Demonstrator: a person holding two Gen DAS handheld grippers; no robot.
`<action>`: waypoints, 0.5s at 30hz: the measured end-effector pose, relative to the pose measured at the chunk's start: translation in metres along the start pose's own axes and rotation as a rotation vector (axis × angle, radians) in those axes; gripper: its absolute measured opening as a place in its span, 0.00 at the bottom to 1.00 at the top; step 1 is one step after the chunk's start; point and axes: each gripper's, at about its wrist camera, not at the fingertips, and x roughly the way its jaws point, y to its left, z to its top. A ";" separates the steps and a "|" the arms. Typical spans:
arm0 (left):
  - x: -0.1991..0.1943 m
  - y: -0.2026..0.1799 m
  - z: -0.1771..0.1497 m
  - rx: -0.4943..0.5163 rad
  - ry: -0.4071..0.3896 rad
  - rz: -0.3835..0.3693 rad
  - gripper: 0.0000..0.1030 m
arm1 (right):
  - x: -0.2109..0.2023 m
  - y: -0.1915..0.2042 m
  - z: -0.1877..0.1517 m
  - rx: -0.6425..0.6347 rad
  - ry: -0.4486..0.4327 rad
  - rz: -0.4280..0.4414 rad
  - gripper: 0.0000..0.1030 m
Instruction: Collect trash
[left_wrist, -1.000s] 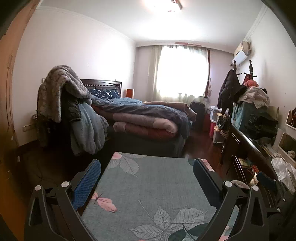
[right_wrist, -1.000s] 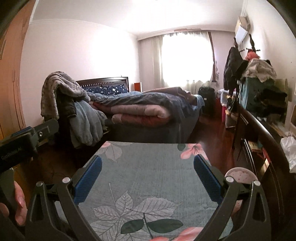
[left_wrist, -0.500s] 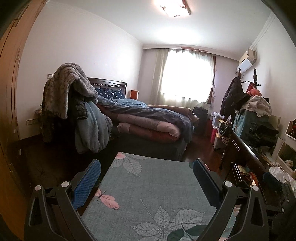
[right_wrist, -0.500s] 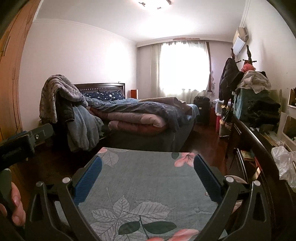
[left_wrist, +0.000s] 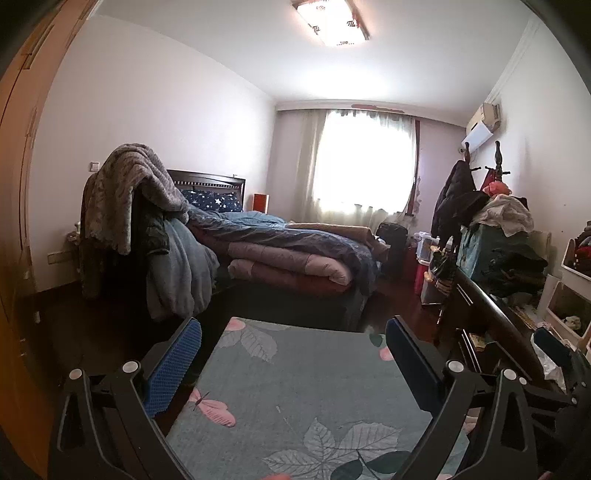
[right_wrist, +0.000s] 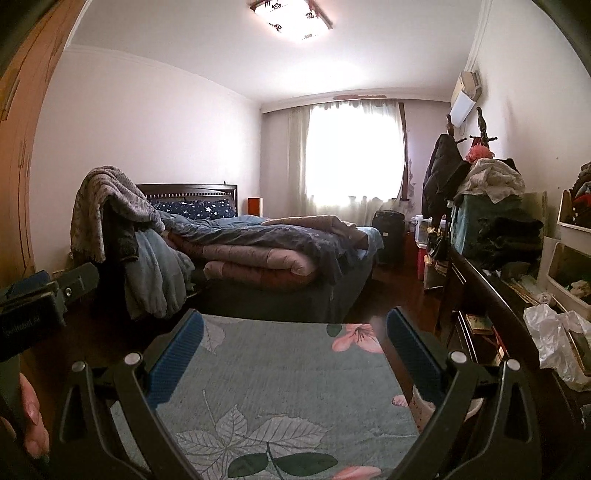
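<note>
My left gripper (left_wrist: 293, 332) is open and empty, held above a grey-green cloth-covered table (left_wrist: 295, 387) printed with leaves and pink flowers. My right gripper (right_wrist: 295, 323) is open and empty over the same table (right_wrist: 280, 376). The left gripper's body (right_wrist: 33, 306) shows at the left edge of the right wrist view, with a hand below it. A crumpled clear plastic bag (right_wrist: 554, 343) lies on the dark sideboard at the right; it also shows in the left wrist view (left_wrist: 550, 362). No other trash is plain to see.
A bed (left_wrist: 295, 254) piled with folded quilts stands beyond the table. A chair draped with blankets (left_wrist: 140, 221) is at the left. A dark sideboard (right_wrist: 491, 306) heaped with clothes runs along the right wall. A wooden wardrobe (left_wrist: 14, 184) is at the far left.
Both cameras have tilted upward: the ceiling lamp has come into view and the table sits lower in the frames. Both grippers stay open and empty.
</note>
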 end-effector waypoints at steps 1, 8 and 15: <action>-0.001 0.000 0.000 0.002 -0.003 -0.001 0.96 | 0.000 0.000 0.000 0.000 0.000 0.001 0.97; -0.004 -0.001 0.001 0.001 -0.009 -0.010 0.96 | -0.003 0.000 0.001 -0.001 -0.002 0.003 0.97; -0.010 -0.004 -0.001 0.006 -0.021 -0.015 0.96 | -0.009 0.001 0.005 -0.011 -0.005 0.010 0.97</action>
